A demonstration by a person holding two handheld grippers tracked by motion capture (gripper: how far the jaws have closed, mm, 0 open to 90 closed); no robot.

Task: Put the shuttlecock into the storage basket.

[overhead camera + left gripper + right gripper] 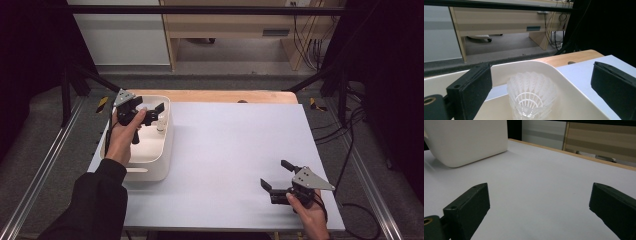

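Inside the white tub (pixel 564 82), a white shuttlecock (pixel 531 93) stands between the left gripper (pixel 150 111)'s released fingers (pixel 471 90), untouched, right gripper (pixel 279 176) spread wide over the bare desk (pixel 230 150).

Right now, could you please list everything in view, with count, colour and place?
shuttlecock: one, white, standing in the bin, between the left gripper's open jaws without touching them
bin: one, cream, at the table's left edge
table mat: one, pale grey-blue, covering the wooden table
wooden table: one, light wood, its far edge showing beyond the mat
desk: one, light wood, beyond the table
left gripper: one, black, open, over the bin
right gripper: one, black, open, at the mat's near right, nothing between its jaws
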